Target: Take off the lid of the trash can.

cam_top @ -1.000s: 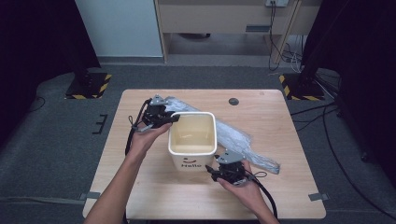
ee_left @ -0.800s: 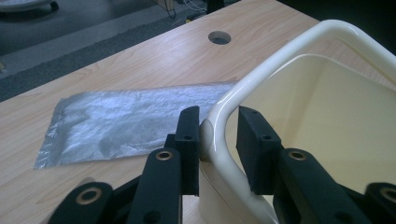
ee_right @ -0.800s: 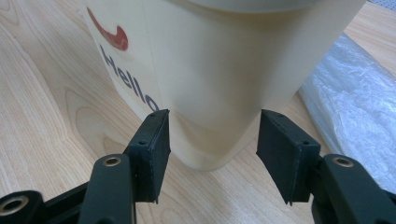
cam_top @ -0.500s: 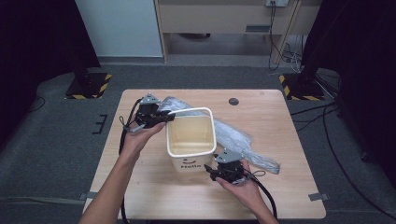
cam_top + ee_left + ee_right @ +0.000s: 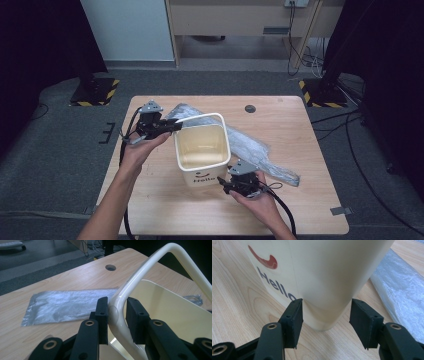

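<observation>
Left gripper [image 5: 176,126] at the bucket's left rear: fingers [image 5: 103,312] clamped on the white handle [image 5: 140,277], which stands raised over the opening. Behind it, a silver plastic bag [image 5: 67,304] lies flat on the bench [image 5: 310,210], running under and to the right of the bucket. Cream bucket [image 5: 201,152] with "Hello" print sits upright mid-bench. Right gripper [image 5: 223,186] at its front-right bottom corner: fingers [image 5: 295,320] apart, straddling the corner, left pad at the wall, right pad clear of it.
</observation>
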A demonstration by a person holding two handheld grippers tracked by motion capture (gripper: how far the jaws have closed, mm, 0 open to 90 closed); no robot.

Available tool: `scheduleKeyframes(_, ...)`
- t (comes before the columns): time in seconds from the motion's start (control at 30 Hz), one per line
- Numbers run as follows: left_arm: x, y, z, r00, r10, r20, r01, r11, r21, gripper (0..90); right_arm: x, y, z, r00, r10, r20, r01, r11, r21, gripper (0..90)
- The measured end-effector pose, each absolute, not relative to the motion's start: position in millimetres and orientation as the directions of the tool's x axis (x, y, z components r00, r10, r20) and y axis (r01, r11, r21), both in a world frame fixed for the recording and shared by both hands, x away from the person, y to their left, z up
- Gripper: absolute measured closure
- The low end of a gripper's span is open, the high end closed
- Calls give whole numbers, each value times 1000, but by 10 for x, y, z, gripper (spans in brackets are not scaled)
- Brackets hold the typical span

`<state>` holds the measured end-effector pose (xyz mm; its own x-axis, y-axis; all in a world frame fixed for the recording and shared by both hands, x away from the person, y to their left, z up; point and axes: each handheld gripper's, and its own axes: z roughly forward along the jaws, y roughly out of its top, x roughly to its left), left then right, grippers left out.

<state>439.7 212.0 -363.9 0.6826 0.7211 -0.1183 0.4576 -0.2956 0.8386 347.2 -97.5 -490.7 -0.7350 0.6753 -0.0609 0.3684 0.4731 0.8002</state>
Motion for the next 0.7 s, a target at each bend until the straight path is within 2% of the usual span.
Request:
scheduleKeyframes(0.33, 4316, 2166, -3555, 688, 715, -127, 453, -286, 844, 721, 3474, -968, -4917, -734, 676, -56, 373, 472, 799, 436)
scheduleKeyframes(0.47, 4310, 2181, -3527, 689, 705, -166, 466, -256, 847, 723, 3475, -970, -4916, -735, 676, -55, 375, 473, 797, 437)
scheduleKeyframes(0.7, 4259, 2225, -3521, 682, 715, -155, 464, -260, 847, 729, 3464, -969, -4932, -740, 670, -58, 369, 477, 797, 440)
